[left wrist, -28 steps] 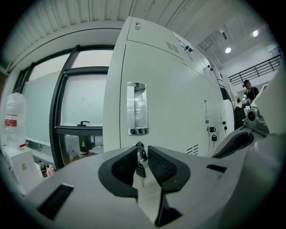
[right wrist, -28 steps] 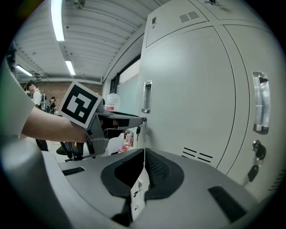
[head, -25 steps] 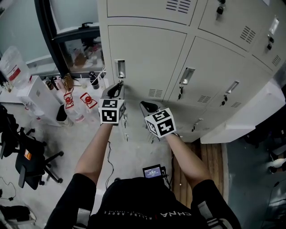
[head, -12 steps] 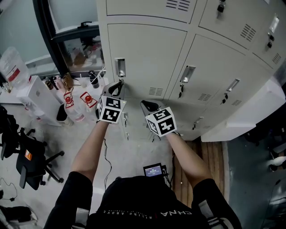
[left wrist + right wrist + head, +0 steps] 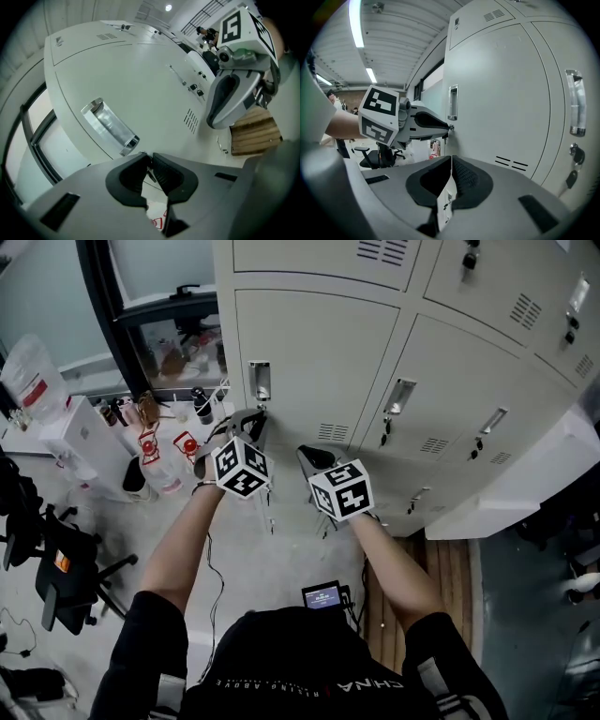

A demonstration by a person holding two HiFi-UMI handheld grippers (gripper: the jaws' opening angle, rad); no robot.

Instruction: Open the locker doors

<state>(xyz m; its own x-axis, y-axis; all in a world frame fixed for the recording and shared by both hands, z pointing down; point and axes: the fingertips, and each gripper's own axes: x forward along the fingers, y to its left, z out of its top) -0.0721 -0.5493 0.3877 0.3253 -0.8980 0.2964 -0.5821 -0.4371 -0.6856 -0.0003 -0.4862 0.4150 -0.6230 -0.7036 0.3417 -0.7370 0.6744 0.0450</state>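
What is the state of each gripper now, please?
Left gripper: closed on the small locker key.
Right gripper: closed, holding nothing.

Pale grey floor [image 5: 281,554], cluttered at its left
An office chair [image 5: 56,573], a white box [image 5: 80,442] and red-labelled water bottles [image 5: 157,463] are set on it; wooden boards [image 5: 450,582] are laid by the lockers [image 5: 319,362].

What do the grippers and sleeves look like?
Left gripper and right gripper: light grey shells, black ribbed pads, each bearing a white cube with black square markers. The person wears a black short-sleeved top with white lettering; a thin cable hangs by the left arm.
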